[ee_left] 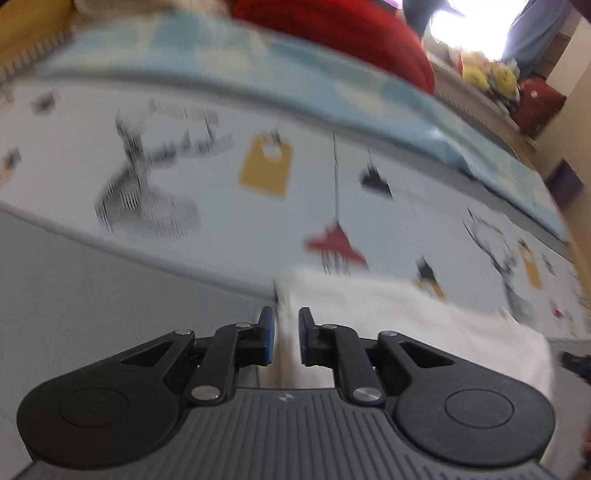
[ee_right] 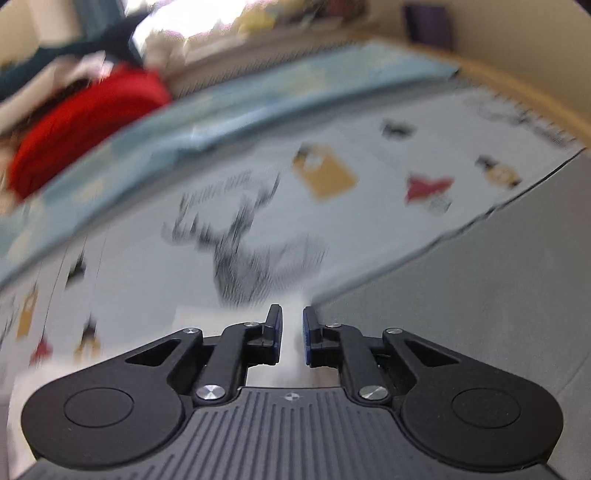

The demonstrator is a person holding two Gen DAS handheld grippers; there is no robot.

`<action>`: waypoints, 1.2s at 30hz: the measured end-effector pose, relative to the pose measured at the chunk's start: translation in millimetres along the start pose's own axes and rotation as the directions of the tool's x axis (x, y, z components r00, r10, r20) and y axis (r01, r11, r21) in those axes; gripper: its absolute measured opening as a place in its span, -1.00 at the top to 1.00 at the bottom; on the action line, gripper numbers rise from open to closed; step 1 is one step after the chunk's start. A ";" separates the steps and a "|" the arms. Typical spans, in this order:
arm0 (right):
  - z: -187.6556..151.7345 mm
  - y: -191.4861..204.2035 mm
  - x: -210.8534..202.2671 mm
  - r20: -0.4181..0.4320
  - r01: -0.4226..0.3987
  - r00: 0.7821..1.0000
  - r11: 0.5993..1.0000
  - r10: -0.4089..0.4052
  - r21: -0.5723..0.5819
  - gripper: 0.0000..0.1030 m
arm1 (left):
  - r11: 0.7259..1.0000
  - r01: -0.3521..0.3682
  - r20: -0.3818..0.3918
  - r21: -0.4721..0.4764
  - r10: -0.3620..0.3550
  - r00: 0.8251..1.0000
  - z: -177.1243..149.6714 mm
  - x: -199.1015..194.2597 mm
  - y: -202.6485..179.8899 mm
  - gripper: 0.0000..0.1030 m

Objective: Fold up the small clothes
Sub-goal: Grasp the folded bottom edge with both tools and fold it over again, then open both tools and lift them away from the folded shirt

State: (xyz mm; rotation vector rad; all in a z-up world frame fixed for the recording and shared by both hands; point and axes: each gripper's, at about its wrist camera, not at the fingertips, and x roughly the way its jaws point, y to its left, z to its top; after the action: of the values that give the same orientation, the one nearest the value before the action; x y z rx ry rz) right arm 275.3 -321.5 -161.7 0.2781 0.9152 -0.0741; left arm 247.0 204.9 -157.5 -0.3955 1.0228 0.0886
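Observation:
A white garment [ee_left: 406, 317] hangs between my two grippers above a bed. My left gripper [ee_left: 286, 321] is shut on its left edge, with white cloth pinched between the blue pads. The cloth stretches away to the right of that view. My right gripper [ee_right: 292, 319] is shut on the other end of the white garment [ee_right: 291, 347], seen as a narrow white strip between its pads; more white cloth shows low at the left [ee_right: 22, 387]. Both views are blurred by motion.
Below lies a pale blue bedsheet [ee_left: 258, 206] printed with deer, yellow tags and red shapes, also in the right wrist view [ee_right: 221, 192]. A light blue blanket [ee_left: 258, 74] and red cloth [ee_left: 351, 33] lie behind. Grey floor [ee_left: 92, 295] borders the bed.

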 end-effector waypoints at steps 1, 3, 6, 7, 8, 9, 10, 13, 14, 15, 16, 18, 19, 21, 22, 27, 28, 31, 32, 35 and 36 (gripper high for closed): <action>-2.3 -1.6 -4.0 -0.022 -0.007 1.000 1.000 0.007 -0.010 0.77 | 1.000 0.014 -0.056 -0.002 -0.014 0.998 -3.2 0.4 3.4 0.60; -7.6 -7.1 -13.1 -0.089 -0.067 0.994 0.998 0.065 -0.016 0.67 | 0.999 0.013 -0.148 0.036 -0.007 0.989 -12.5 1.1 5.5 0.52; -19.6 -16.0 -28.0 -0.171 -0.115 0.979 0.993 0.110 -0.020 0.56 | 0.996 0.014 -0.245 0.088 0.008 0.969 -31.3 -0.6 10.2 0.36; -25.1 -17.7 -32.6 -0.198 -0.125 0.973 0.992 0.118 -0.024 0.55 | 0.996 0.022 -0.267 0.089 0.003 0.964 -38.5 -1.4 13.7 0.34; -32.0 -19.3 -37.2 -0.227 -0.134 0.966 0.991 0.124 -0.029 0.55 | 0.996 0.028 -0.286 0.087 -0.002 0.958 -45.4 -2.6 16.1 0.34; -38.9 -20.7 -40.3 -0.256 -0.140 0.958 0.990 0.127 -0.033 0.55 | 0.996 0.033 -0.301 0.087 -0.005 0.954 -52.6 -3.7 18.1 0.34; -46.1 -21.8 -43.0 -0.285 -0.144 0.950 0.989 0.126 -0.043 0.54 | 0.995 0.036 -0.310 0.090 -0.006 0.951 -57.3 -5.4 18.9 0.34; -66.0 -22.4 -50.6 -0.339 -0.141 0.936 0.985 0.100 -0.100 0.54 | 0.994 0.031 -0.336 0.100 0.004 0.942 -74.2 -7.6 19.8 0.34; -70.5 -23.0 -52.5 -0.344 -0.141 0.934 0.984 0.095 -0.112 0.54 | 0.994 0.028 -0.347 0.106 0.011 0.938 -79.5 -6.7 19.0 0.34; -74.9 -23.8 -54.3 -0.354 -0.142 0.931 0.983 0.092 -0.118 0.54 | 0.992 0.028 -0.359 0.122 0.017 0.933 -84.6 -6.0 16.7 0.35; -78.8 -24.0 -55.2 -0.366 -0.140 0.927 0.982 0.087 -0.123 0.54 | 0.989 0.030 -0.364 0.144 0.025 0.931 -86.9 -6.2 13.1 0.36; -84.0 -24.9 -57.1 -0.381 -0.125 0.923 0.981 0.062 -0.145 0.54 | 0.979 0.030 -0.350 0.200 0.043 0.936 -91.9 -10.6 6.5 0.73; -86.5 -24.3 -58.2 -0.386 -0.121 0.921 0.980 0.051 -0.159 0.54 | 0.976 0.044 -0.352 0.212 0.034 0.935 -93.2 -14.0 5.0 0.94; -88.0 -23.3 -63.1 -0.371 -0.118 0.928 0.976 0.044 -0.181 0.85 | 0.973 0.037 -0.329 0.228 0.041 0.944 -91.9 -25.8 3.9 0.94; -85.3 -23.5 -68.8 -0.346 -0.123 0.936 0.977 0.056 -0.176 0.88 | 0.974 0.029 -0.315 0.224 0.044 0.948 -89.2 -32.1 4.5 0.94; -70.6 -31.4 -83.0 -0.283 -0.142 0.953 0.983 0.105 -0.113 0.89 | 0.964 0.000 -0.371 0.267 0.103 0.923 -96.1 -34.0 3.5 0.93; -75.6 -32.9 -74.9 -0.324 -0.120 0.943 0.985 0.075 -0.122 0.89 | 0.956 -0.008 -0.407 0.295 0.133 0.904 -103.2 -26.0 1.9 0.91; -92.6 -35.1 -51.3 -0.442 -0.063 0.897 0.983 -0.020 -0.174 0.87 | 0.944 -0.032 -0.403 0.329 0.171 0.899 -104.8 -24.1 -4.1 0.78; -93.4 -35.7 -51.1 -0.434 -0.047 0.900 0.981 -0.040 -0.188 0.77 | 0.946 -0.035 -0.373 0.322 0.161 0.914 -99.7 -30.1 -6.6 0.78; -84.3 -30.9 -66.4 -0.351 -0.067 0.936 0.978 -0.007 -0.196 0.68 | 0.956 0.016 -0.302 0.294 0.077 0.950 -86.7 -45.9 -13.6 0.78; -80.8 -28.8 -72.7 -0.318 -0.075 0.948 0.977 0.008 -0.200 0.68 | 0.959 0.044 -0.316 0.279 0.049 0.947 -86.9 -44.9 -13.9 0.78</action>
State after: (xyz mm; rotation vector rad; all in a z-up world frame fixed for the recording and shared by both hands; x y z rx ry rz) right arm 163.3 -331.5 -156.7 0.1123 1.2261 0.1100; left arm 156.4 165.6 -155.4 -0.1471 1.3373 -0.1245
